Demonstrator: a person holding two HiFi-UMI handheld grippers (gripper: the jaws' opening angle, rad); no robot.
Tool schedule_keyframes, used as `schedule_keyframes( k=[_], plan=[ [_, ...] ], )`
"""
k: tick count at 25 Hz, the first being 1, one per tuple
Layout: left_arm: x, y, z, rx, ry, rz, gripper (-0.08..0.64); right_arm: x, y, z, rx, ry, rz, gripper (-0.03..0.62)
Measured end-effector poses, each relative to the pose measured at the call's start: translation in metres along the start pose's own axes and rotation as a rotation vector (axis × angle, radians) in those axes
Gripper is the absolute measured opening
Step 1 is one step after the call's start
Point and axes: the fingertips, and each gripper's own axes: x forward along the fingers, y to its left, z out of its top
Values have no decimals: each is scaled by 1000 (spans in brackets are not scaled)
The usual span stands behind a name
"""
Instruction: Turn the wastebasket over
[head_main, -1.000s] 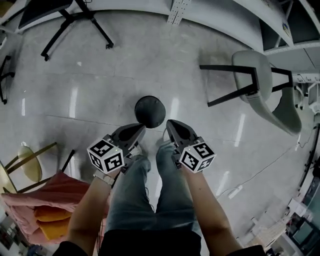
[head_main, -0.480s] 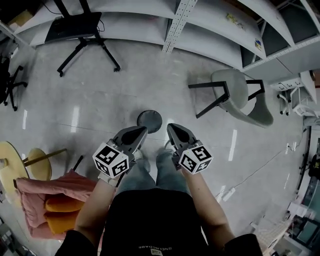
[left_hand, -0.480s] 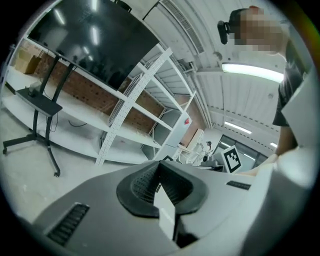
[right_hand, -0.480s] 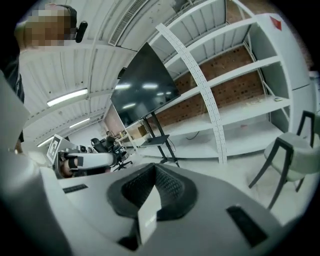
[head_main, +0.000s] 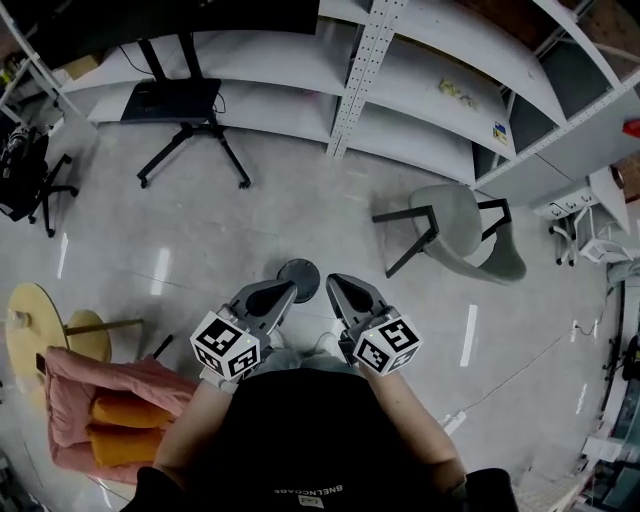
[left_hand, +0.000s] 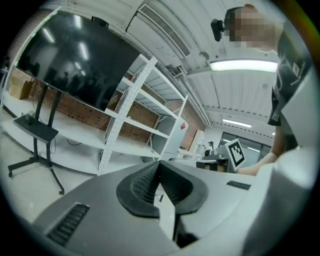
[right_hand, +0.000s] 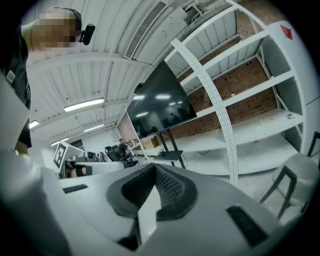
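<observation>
Head view, steeply downward onto a pale grey glossy floor. Centre foreground: left gripper and right gripper, grey two-jaw tools, each bearing a black-and-white marker cube, held side by side in front of a person in a black top, tips leaning toward each other but apart. Both clenched on nothing: ribbed black pads of the left pressed together in the left gripper view, likewise those of the right in the right gripper view, with only the room beyond. Small round dark grey wastebasket on the floor just past the two tips and between them, free of both, seen only as a dark disc; mouth or base uppermost not discernible from above. To the right of it, well apart, a pale grey shell chair with black legs, tipped over on its side. Along the far wall, long white shelving with a perforated white upright. Upper left, a black wheeled stand with a large dark screen. Far left, a black office chair. Lower left, a pink padded seat with orange cushions beside a round yellow wooden stool. Lower right, a white power strip with a thin cable on the floor.
</observation>
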Motion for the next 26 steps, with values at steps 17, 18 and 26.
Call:
schedule_keyframes(
  k=[17, 18, 26],
  plan=[
    [10, -30, 51, 176, -96, 28, 12, -17, 1, 42, -140, -45, 44, 8],
    [9, -30, 52, 169, -105, 30, 12, -18, 2, 43, -144, -43, 45, 8],
    [-1, -25, 53, 93, -118, 37, 12, -16, 14, 47, -144, -48, 67, 8]
  ],
)
